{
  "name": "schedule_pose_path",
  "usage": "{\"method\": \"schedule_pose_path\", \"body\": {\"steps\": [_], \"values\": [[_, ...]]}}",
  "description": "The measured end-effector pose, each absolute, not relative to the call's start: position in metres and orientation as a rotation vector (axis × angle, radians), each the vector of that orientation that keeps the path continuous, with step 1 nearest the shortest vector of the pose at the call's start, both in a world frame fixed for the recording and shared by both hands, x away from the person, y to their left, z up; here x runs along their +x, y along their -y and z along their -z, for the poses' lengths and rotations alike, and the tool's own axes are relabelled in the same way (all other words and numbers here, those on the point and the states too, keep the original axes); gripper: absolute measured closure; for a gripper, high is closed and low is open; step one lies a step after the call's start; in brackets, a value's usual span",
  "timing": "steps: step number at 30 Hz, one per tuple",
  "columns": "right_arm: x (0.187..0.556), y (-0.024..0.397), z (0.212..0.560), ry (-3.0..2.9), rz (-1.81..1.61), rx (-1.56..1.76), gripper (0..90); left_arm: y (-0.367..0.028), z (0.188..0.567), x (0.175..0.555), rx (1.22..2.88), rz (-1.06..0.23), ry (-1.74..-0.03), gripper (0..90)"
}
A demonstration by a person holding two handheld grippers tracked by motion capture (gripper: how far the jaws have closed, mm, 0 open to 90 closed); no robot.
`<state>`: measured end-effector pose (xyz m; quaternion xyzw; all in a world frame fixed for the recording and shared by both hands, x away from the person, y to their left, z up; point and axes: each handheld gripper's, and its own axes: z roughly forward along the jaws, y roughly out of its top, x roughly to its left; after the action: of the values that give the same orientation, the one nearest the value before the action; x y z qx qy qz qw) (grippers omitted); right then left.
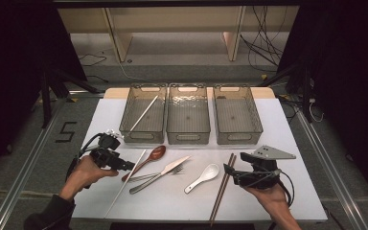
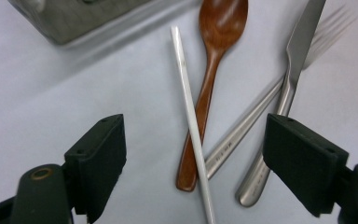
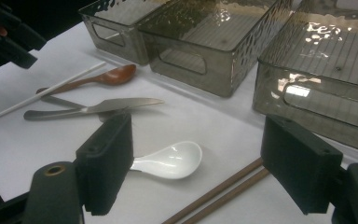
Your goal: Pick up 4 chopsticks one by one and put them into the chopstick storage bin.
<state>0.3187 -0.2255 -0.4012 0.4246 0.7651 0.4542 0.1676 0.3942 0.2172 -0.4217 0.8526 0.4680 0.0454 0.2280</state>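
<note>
White chopstick (image 2: 192, 126), long, thin, glossy: lies on the white table sheet (image 1: 249, 196) directly ahead of and between the jaws of the left claw (image 2: 193, 163), crossing over the handle of the brown wooden spoon (image 2: 209, 84). Left claw: jaws wide apart, nothing clamped, pads clear of the stick on both sides. A second white chopstick (image 1: 143, 114) leans in the leftmost of three smoky clear plastic bins (image 1: 143, 134), beyond the claw

Step in hand, by judgement: approach for pickup of the remaining white stick, likely bound for that same bin. Next move calls for lowering the jaws astride the stick and closing on it alone, avoiding the spoon beneath

Neighbours: steel knife (image 2: 289, 93) and steel fork (image 2: 256, 116) just off the claw's right jaw, close enough to snag; bare sheet off the left jaw gives open room

Right claw (image 3: 196, 168): jaws apart, empty, hovering near white ceramic spoon (image 3: 168, 161) and pair of brown chopsticks (image 3: 219, 191); table edge close behind both claws
</note>
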Motion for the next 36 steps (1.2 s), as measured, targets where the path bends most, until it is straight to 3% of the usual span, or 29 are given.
{"method": "schedule_pose_path", "body": {"steps": [20, 24, 36], "values": [[0.318, 0.226, 0.401, -2.178, -1.288, 1.203, 26.1, -0.212, 0.442, 0.377, 2.48, -0.068, -1.321, 34.9], [0.318, 0.225, 0.401, -2.179, -1.287, 1.202, 26.1, -0.213, 0.444, 0.375, 2.492, -0.034, -1.326, 43.4], [0.318, 0.225, 0.401, -2.182, -1.285, 1.198, 26.2, -0.214, 0.453, 0.374, 2.542, -0.004, -1.342, 57.0]]}}
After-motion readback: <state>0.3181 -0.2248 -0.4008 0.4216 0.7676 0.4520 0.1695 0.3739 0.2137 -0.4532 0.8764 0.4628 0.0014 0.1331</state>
